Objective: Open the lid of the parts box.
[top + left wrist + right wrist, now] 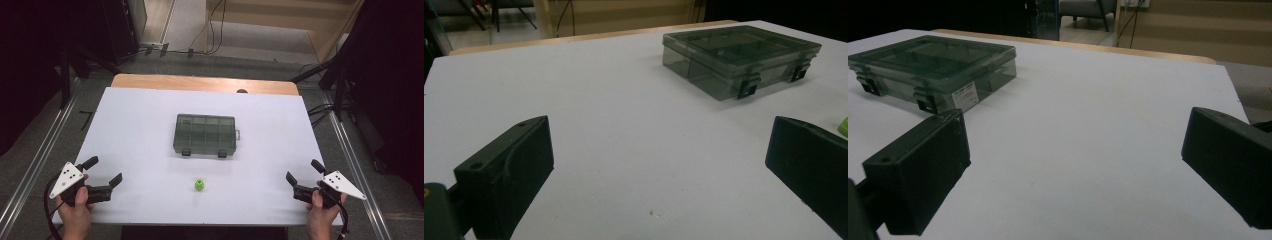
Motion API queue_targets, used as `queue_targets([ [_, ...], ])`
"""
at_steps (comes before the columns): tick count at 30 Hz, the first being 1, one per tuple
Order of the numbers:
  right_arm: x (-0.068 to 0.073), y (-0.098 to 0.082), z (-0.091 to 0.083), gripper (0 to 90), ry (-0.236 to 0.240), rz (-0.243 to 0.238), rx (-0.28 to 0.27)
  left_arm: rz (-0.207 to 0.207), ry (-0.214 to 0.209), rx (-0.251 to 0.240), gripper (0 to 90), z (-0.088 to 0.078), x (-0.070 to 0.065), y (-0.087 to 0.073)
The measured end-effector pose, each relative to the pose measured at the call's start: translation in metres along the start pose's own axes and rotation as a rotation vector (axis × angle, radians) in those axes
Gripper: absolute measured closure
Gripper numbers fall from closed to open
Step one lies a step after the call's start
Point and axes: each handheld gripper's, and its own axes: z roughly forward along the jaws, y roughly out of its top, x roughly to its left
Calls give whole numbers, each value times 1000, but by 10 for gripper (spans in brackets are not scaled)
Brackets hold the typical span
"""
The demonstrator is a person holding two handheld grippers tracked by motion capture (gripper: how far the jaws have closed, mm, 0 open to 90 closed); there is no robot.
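Resting at the near corners of the table (140, 125), both tools idle, nothing in hand.

Left gripper (107, 169): near left corner, held by a hand (75, 210); jaws spread wide, nothing between them, aimed toward the table's middle.

Right gripper (303, 173): near right corner, held by the other hand (322, 212); jaws likewise wide apart and empty.

Box (205, 134): dark see-through plastic, divided into compartments, lying flat at the table's centre. Lid down; two latches on the near side look fastened. Compartments appear empty, though the tint makes this hard to confirm. Well apart from both grippers.

Green piece (199, 185): small, round, standing on the table between the box and the near edge, roughly midway between the grippers, touching neither. Its edge peeks past the right-hand jaw in the left gripper view (843, 127).

Status: work judged not begun. Box unopened, green piece unmoved. Likely remaining: undo the latches, raise the lid, place the piece in a compartment, close up.
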Motion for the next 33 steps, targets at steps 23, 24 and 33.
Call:
queue_targets([
  [23, 20, 32, 10, 0, 54, 0, 6, -7, -58, 11, 0, 22, -26, 32],
  [24, 20, 34, 12, 0, 60, -8, 3, -7, -57, 14, 0, 25, -28, 35],
  [33, 29, 55, 31, 0, 99, -25, 16, -1, -86, 10, 0, 40, -33, 51],
])
